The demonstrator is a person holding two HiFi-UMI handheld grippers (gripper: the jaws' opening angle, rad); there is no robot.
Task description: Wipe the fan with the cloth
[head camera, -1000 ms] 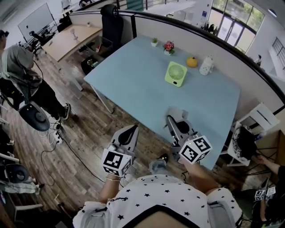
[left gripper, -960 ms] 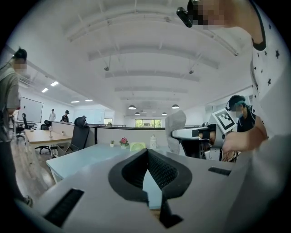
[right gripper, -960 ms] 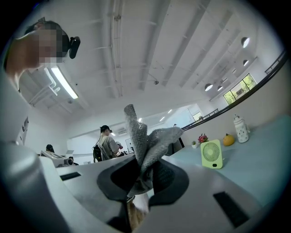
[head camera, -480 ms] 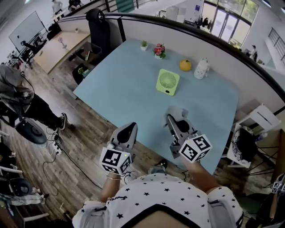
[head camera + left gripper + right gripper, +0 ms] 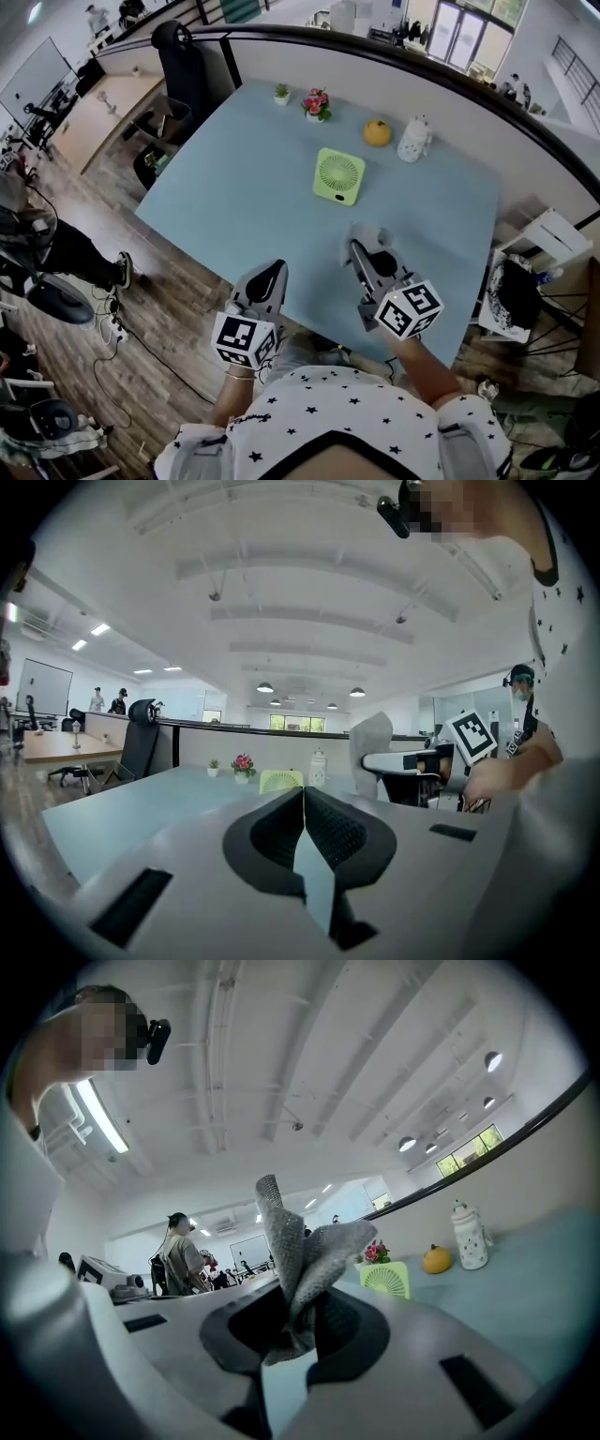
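White short-sleeve tee (image 5: 328, 412) w/ small black stars, dark neck trim. Both left gripper (image 5: 275, 270) & right gripper (image 5: 357, 251): grey shells, black pads (image 5: 339, 832), white cubes (image 5: 410, 309) w/ black square markers.

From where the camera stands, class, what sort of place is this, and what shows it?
Probably an open-plan office: a black office chair, a wall whiteboard, and the blue table against a partition.
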